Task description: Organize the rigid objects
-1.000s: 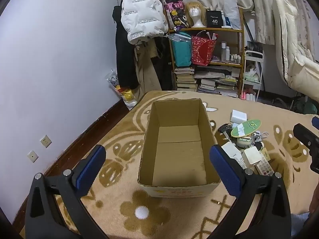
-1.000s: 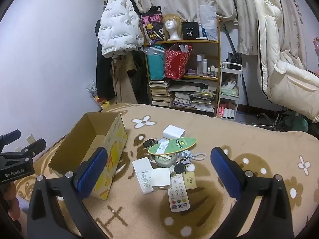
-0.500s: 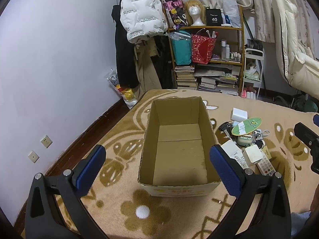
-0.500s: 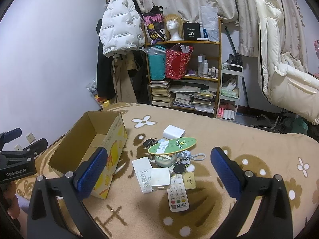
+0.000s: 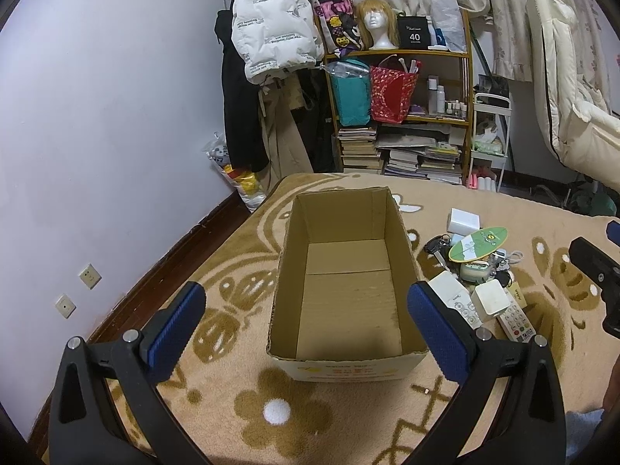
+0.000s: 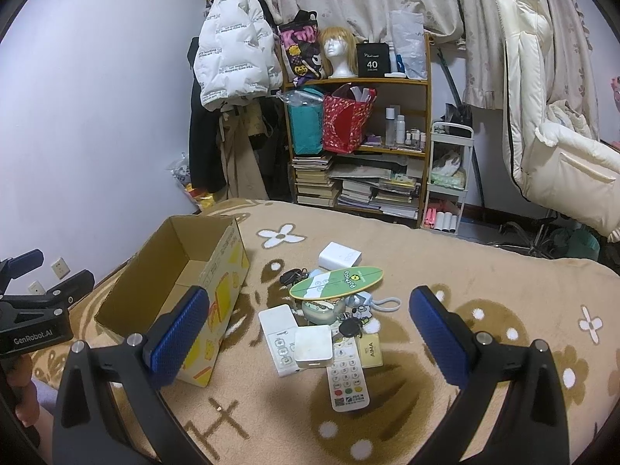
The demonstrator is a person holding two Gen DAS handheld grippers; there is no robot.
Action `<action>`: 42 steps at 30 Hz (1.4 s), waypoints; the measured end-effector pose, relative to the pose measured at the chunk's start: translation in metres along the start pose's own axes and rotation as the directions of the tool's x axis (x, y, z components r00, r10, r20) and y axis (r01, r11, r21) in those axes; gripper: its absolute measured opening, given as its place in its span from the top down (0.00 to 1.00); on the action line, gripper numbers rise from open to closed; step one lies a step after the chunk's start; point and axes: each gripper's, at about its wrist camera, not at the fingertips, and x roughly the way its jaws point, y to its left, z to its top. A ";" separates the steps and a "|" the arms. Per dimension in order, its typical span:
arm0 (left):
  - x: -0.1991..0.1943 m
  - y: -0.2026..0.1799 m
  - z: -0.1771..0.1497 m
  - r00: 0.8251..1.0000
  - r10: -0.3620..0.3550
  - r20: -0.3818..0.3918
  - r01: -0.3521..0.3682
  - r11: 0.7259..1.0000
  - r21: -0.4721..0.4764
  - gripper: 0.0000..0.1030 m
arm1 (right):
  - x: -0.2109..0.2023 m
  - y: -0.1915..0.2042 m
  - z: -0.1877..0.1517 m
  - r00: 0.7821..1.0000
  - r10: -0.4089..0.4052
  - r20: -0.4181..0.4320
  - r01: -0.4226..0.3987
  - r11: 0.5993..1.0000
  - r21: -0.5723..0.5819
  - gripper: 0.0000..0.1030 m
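1. The left tongs (image 5: 306,321) hang above the near end of an open cardboard box (image 5: 341,283), blue pads spread wide with nothing between them.
2. The right tongs (image 6: 310,333) are likewise spread wide and empty, held over a heap of small rigid things on a tan blanket (image 6: 484,310) with brown and white flower patterns.
3. The box stands upright on the blanket to the left of the heap, flaps open, its bare cardboard floor showing; yellow print runs along its right side wall.
4. The heap lies just right of the box. At its far edge sits a small white box (image 6: 340,255); nearer, a green and white oval board (image 6: 336,282) rests on top of other pieces.
5. Under and beside the board are a pale green rounded case (image 6: 318,310), a black key fob (image 6: 350,326) and dark keys (image 6: 291,276); what the light blue item with a loop beside them is cannot be made out clearly.
6. Nearer still, a white square block (image 6: 313,346) lies on a long white remote (image 6: 279,339), and a second white remote control (image 6: 347,376) with coloured buttons reaches closest to the camera, touching a small yellow card (image 6: 369,350).
7. In the right wrist view, the left tongs' black frame shows at the left edge with a hand (image 6: 23,399) gripping it.
8. Beyond the blanket stand a wooden shelf (image 6: 387,124) stacked with books and bags, and a white puffer jacket (image 6: 232,54) hanging on the wall.
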 end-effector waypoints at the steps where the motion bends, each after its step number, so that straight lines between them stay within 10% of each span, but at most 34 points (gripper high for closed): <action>1: 0.000 0.000 0.000 1.000 0.002 0.000 -0.002 1.000 0.003 0.00 | 0.000 0.000 0.000 1.000 -0.001 0.000 0.001 1.000 -0.001 0.00; 42: -0.001 0.001 0.000 1.000 0.017 -0.004 -0.017 1.000 0.003 0.00 | 0.006 0.005 -0.007 1.000 0.004 -0.003 -0.004 1.000 -0.004 0.00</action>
